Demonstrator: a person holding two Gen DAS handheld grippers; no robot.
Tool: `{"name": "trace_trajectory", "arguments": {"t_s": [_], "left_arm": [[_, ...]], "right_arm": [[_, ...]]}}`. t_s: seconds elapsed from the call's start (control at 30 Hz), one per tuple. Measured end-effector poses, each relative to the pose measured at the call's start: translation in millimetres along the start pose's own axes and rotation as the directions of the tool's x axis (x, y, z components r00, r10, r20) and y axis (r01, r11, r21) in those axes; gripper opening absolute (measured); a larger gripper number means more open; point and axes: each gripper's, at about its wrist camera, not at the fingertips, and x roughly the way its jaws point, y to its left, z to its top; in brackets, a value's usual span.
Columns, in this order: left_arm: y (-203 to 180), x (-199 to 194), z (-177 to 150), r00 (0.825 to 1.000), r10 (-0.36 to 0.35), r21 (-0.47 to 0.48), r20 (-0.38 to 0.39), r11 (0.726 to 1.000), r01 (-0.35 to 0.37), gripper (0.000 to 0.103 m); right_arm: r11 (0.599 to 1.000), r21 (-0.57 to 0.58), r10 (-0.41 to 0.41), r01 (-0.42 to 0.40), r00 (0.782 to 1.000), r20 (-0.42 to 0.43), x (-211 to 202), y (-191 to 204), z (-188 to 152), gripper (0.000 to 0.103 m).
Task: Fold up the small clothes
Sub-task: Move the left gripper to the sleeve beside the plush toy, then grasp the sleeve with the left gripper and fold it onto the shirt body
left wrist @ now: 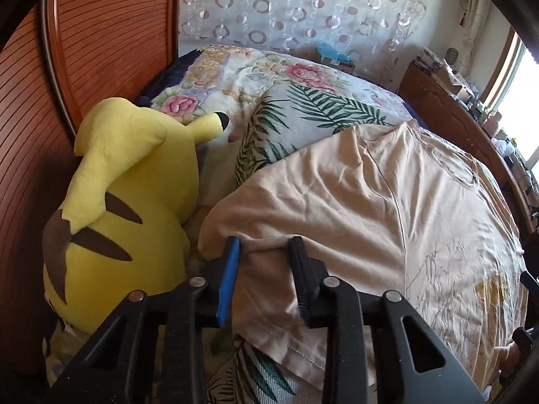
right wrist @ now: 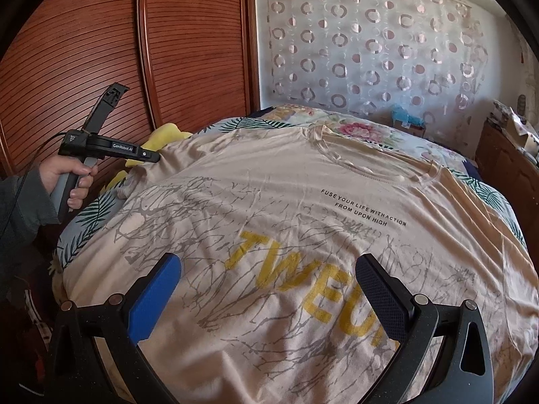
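A beige T-shirt with yellow letters and grey line print lies spread face up on the bed. It also shows in the left wrist view. My left gripper is partly closed around the shirt's left sleeve, with bunched sleeve fabric between its fingers. It also shows in the right wrist view at the sleeve, held by a hand. My right gripper is open wide, low over the shirt's lower front, with nothing between its fingers.
A yellow plush toy sits at the bed's left edge beside the sleeve. A floral quilt lies behind the shirt. A wooden wardrobe stands left; a wooden dresser with clutter stands right.
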Motion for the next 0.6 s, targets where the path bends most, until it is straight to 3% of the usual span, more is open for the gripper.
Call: {"name": "trace_trajectory", "arguments": {"t_s": [0.17,0.37,0.6], "left_arm": [[-15.3,-5.7,-0.2,0.996,0.094,0.092,0.005,0.991,-0.095,0.005],[-33.2,-38.3,7.2,0.992,0.099,0.144,0.083,0.983,-0.11,0.004],[-104.9,-77.8,25.0,0.989,-0.012,0.262,0.148,0.965,-0.028,0.004]], "right_arm": [[1.0,0.0,0.011,-0.011,1.0,0.006,-1.0,2.6,-4.4,0.103],[1.0,0.009,0.005,-0.005,1.0,0.018,-4.3,1.0,-6.5,0.103],[0.999,0.052,-0.009,0.007,0.999,0.033,-8.1,-10.7,-9.8,0.103]]}}
